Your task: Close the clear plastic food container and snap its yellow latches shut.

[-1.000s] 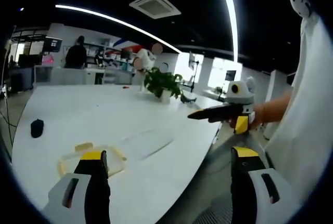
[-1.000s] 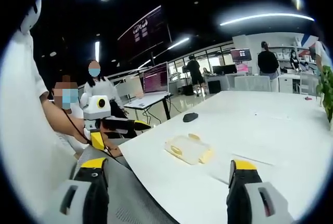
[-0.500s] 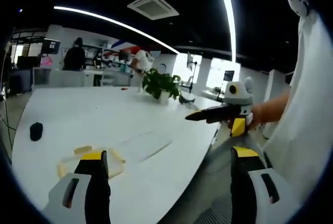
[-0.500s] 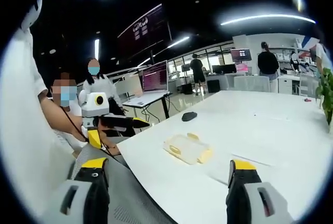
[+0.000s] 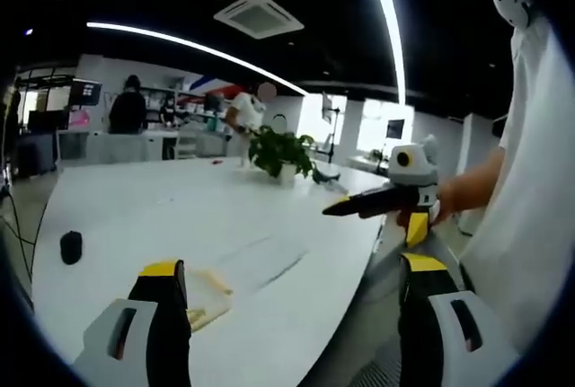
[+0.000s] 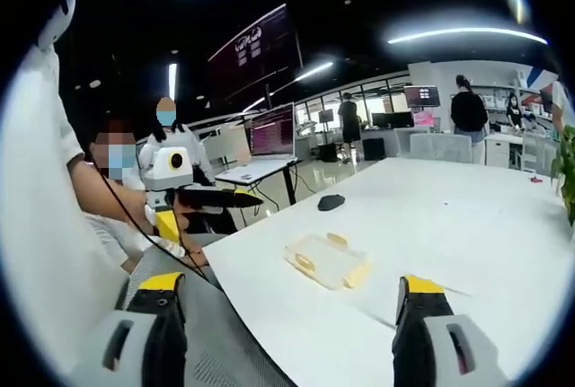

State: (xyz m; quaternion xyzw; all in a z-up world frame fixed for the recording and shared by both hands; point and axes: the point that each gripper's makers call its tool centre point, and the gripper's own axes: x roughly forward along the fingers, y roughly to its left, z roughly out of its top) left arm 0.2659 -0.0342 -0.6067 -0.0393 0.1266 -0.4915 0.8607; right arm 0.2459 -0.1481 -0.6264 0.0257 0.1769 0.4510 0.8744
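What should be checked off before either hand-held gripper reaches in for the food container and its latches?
1. Container in view: ok. The clear food container lies on the white table; the left gripper view shows part of it beside that gripper's jaw.
2. Lid seated: cannot tell; too small and glary.
3. Yellow latches snapped: cannot tell.
4. Left hand-held gripper open and empty: ok; jaws stand wide apart.
5. Right hand-held gripper open and empty: ok; jaws wide, nothing between them.
6. Approach free: ok. The dark mouse sits apart, farther along the table.
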